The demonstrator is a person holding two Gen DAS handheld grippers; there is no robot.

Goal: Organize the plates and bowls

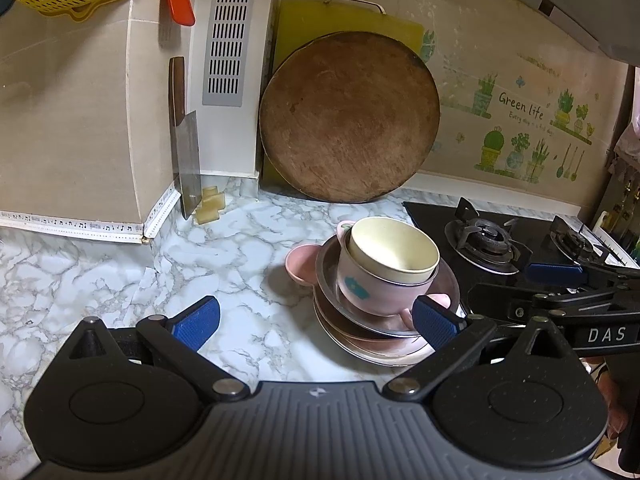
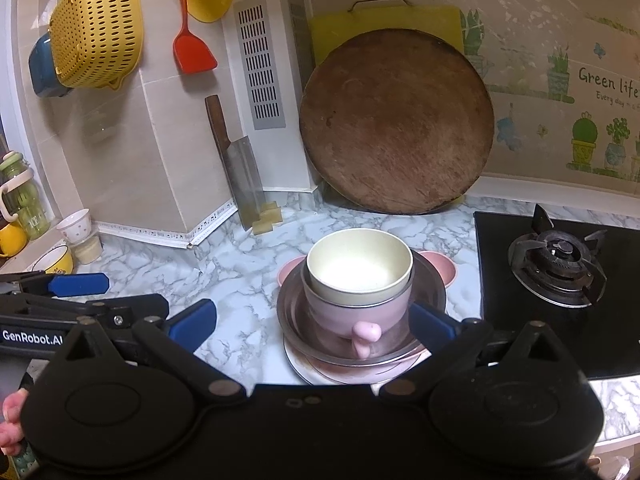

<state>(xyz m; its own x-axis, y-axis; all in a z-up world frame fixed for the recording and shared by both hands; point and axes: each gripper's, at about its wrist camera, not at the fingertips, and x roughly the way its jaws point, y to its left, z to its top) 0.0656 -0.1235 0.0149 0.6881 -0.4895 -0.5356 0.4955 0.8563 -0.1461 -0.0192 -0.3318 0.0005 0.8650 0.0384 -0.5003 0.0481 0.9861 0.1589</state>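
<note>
Flanking stacked bowls (image 2: 358,280), jaws wide.

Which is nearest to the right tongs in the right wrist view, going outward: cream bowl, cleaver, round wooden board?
1. Cream bowl, top of the stack straight ahead of the right tongs.
2. Cleaver, leaning on the wall, ahead-left.
3. Round wooden board, against the back wall.

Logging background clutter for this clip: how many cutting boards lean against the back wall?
2. A round wooden cutting board leans against the wall beside the stove; a yellow plastic cutting board stands directly behind it, mostly covered. Anything further behind would be hidden.
</note>
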